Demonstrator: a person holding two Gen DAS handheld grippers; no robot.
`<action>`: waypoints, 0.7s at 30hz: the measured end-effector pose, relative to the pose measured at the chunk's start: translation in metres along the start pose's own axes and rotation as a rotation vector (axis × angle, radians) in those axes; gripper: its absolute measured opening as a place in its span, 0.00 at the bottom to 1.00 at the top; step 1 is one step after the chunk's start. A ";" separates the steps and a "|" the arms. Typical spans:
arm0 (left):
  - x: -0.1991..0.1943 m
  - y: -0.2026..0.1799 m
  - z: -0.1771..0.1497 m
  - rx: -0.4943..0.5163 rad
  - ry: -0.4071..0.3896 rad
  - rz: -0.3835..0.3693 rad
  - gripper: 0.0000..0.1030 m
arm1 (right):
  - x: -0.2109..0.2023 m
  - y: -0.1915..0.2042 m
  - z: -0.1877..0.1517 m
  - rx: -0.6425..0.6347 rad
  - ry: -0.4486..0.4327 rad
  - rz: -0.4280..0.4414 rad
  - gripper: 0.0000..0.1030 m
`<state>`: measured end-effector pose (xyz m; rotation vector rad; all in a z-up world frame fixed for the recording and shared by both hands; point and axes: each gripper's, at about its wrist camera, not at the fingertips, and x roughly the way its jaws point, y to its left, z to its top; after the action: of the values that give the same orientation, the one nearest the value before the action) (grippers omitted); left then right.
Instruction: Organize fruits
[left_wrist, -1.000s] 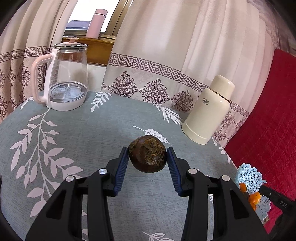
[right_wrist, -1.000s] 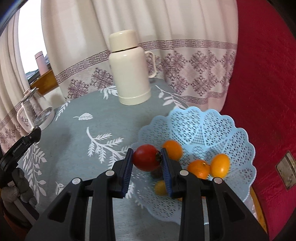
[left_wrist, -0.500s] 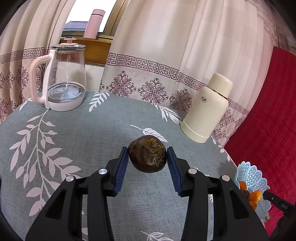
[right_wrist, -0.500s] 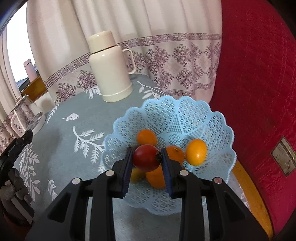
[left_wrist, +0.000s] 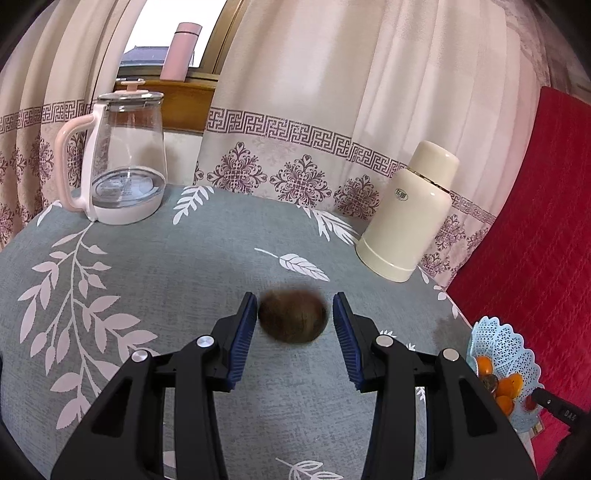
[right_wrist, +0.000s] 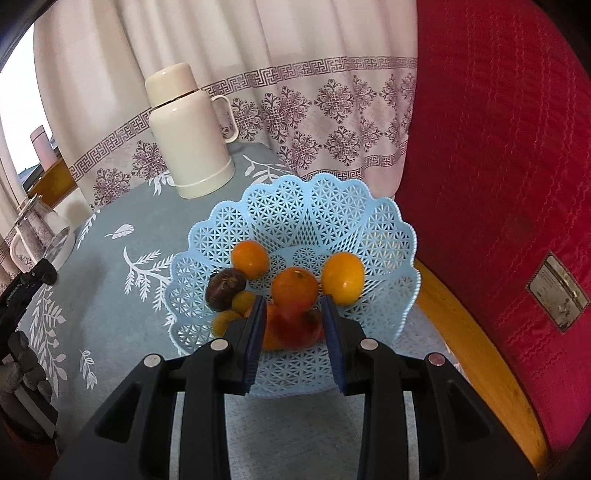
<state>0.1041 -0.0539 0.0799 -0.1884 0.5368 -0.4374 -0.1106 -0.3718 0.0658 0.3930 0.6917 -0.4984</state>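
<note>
In the left wrist view my left gripper stands open over the grey leaf-print table. A dark brown round fruit, blurred by motion, is between the jaws with a gap on the right side. In the right wrist view my right gripper is open over the light blue lattice basket. A red tomato, blurred, lies between the jaws among several orange fruits and a dark fruit. The basket also shows in the left wrist view.
A cream thermos stands at the table's back right, also in the right wrist view. A glass kettle with pink handle stands at the back left. Curtains hang behind. A red cushion is beside the basket.
Both grippers have opened. The brown fruit has come loose from the left jaws. The right gripper moved over the basket and let go of the red tomato into it.
</note>
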 end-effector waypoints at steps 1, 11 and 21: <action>-0.001 -0.001 0.000 0.004 -0.006 -0.002 0.43 | 0.000 -0.001 0.000 0.002 0.000 0.000 0.31; 0.001 0.005 0.002 -0.016 0.004 0.001 0.43 | -0.006 -0.005 0.001 0.023 -0.021 0.003 0.31; 0.003 0.005 -0.001 -0.056 0.130 -0.119 0.62 | -0.020 -0.004 -0.006 0.018 -0.054 0.029 0.36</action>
<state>0.1079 -0.0513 0.0766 -0.2476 0.6685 -0.5539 -0.1295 -0.3661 0.0746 0.4047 0.6284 -0.4863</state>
